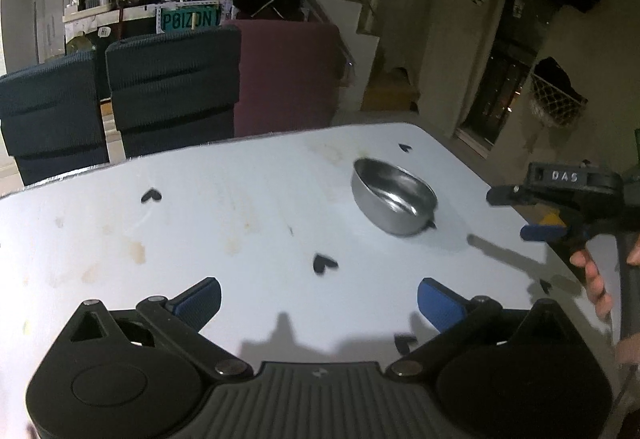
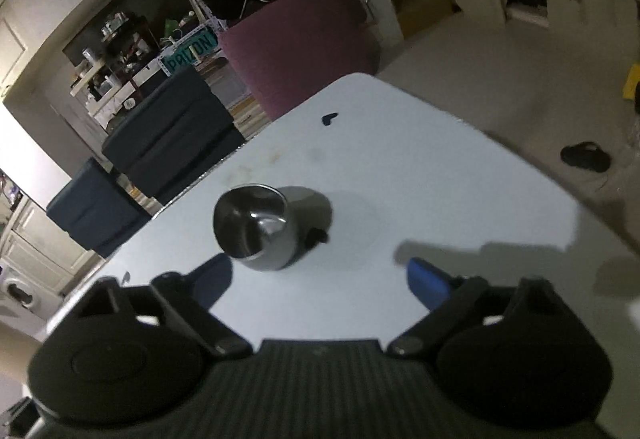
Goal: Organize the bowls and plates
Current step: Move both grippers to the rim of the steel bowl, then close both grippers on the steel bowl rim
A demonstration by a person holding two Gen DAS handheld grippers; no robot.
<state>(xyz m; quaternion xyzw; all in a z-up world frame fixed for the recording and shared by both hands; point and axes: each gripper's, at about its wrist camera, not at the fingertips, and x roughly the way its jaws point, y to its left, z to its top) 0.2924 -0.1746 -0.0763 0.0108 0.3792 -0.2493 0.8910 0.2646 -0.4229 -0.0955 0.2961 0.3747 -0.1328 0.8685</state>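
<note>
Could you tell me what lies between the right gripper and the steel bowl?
Nothing: in the right wrist view, only bare white table separates the open right gripper from the steel bowl.

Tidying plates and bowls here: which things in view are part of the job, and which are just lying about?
Part of the job:
- steel bowl, the only dish in view, upright on the white table
- left gripper and right gripper, both open and empty

Just lying about:
- black heart stickers on the table
- dark blue chairs
- maroon seat
- sandal on the floor
</note>
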